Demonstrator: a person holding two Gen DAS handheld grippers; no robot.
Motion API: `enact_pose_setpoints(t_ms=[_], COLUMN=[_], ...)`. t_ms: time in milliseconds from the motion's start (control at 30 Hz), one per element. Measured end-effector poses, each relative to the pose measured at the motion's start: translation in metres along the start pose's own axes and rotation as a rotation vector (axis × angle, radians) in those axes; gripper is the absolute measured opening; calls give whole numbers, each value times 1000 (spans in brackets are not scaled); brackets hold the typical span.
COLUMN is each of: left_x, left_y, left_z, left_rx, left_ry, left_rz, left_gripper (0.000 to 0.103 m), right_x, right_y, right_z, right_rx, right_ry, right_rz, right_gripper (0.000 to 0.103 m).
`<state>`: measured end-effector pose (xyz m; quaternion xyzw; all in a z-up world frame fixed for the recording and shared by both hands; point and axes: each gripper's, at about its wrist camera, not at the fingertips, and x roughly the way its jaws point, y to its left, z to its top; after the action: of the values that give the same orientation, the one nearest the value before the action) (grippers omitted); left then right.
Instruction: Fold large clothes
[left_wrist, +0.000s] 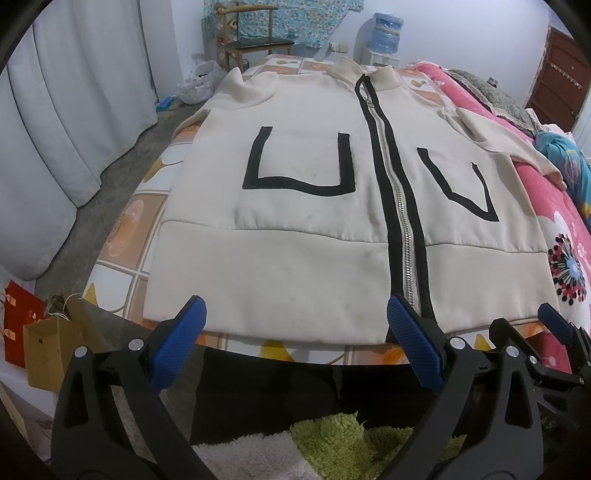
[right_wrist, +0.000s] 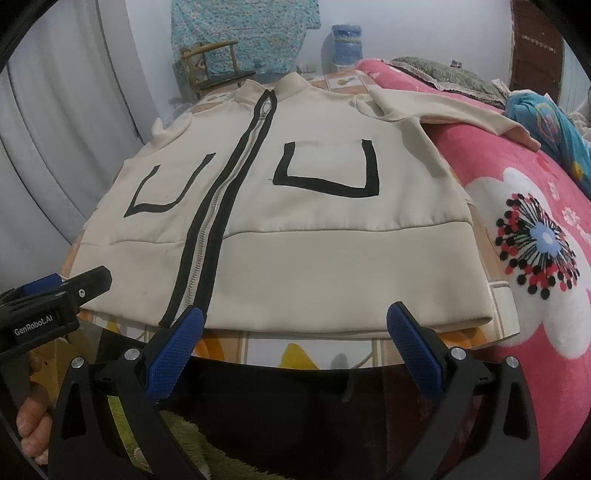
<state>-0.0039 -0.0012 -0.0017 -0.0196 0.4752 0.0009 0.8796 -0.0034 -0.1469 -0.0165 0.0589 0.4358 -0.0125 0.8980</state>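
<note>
A cream zip-up jacket (left_wrist: 295, 206) (right_wrist: 295, 221) lies flat, front up, on a table with a tile-patterned cloth (left_wrist: 125, 243). Black trim runs along its zipper and outlines two pockets. One sleeve drapes right onto a pink blanket (left_wrist: 498, 136). My left gripper (left_wrist: 295, 314) hovers open just short of the hem's left half. My right gripper (right_wrist: 295, 317) is open too, at the hem's right half. Neither touches the cloth. The right gripper (left_wrist: 554, 325) shows at the right edge of the left wrist view. A hand holds the left gripper (right_wrist: 55, 291) at the left edge of the right wrist view.
A pink flowered blanket (right_wrist: 535, 240) is heaped to the right of the table. White curtains (left_wrist: 74, 110) hang on the left. A wooden chair (left_wrist: 255, 37) and a water dispenser (left_wrist: 384, 37) stand at the back. Paper bags (left_wrist: 40, 343) sit on the floor at left, a shaggy rug (left_wrist: 332, 443) below.
</note>
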Motion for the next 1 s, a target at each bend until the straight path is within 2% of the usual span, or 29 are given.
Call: enact_pose_setpoints(t_ms=[1000], left_x=[-4], left_y=[1], left_z=[1], left_rx=[-2], left_ry=[-8], left_rz=[-4], left_gripper=[95], right_x=[0], right_y=[3], right_z=[1], right_rx=[-5], right_ry=[-2], right_rz=[1], right_gripper=[97])
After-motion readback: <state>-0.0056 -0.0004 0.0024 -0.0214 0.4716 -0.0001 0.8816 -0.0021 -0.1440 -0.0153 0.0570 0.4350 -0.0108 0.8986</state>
